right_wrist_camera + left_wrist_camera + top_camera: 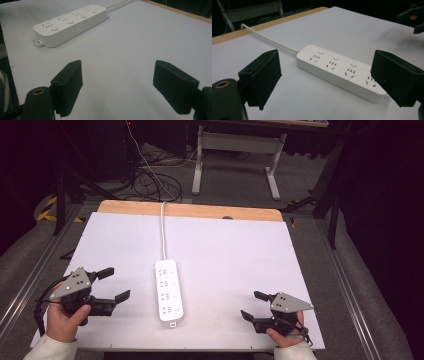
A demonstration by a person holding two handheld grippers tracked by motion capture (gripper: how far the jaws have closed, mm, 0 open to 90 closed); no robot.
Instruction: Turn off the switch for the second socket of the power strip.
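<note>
Power strip (168, 291) lies flat at lower centre of the high view, long axis running up-frame, sockets and buttons facing up. Its white cord (163, 227) runs off the far wooden edge (190, 210), likely to floor power, so the strip probably can't travel far.

Left gripper (111, 285) sits at lower left, jaws spread wide, nothing between them, pointed toward the strip; in the left gripper view the strip (342, 71) lies just past the jaws. Looks like an approach setup.

Right gripper (252, 306) at lower right is also spread and empty, well apart from the strip, seemingly parked.

Surface: white sheet (240, 250) over the wooden table. Room behind is dark, with loose cables (150, 180) and a grey desk frame (235, 155) at the top.
</note>
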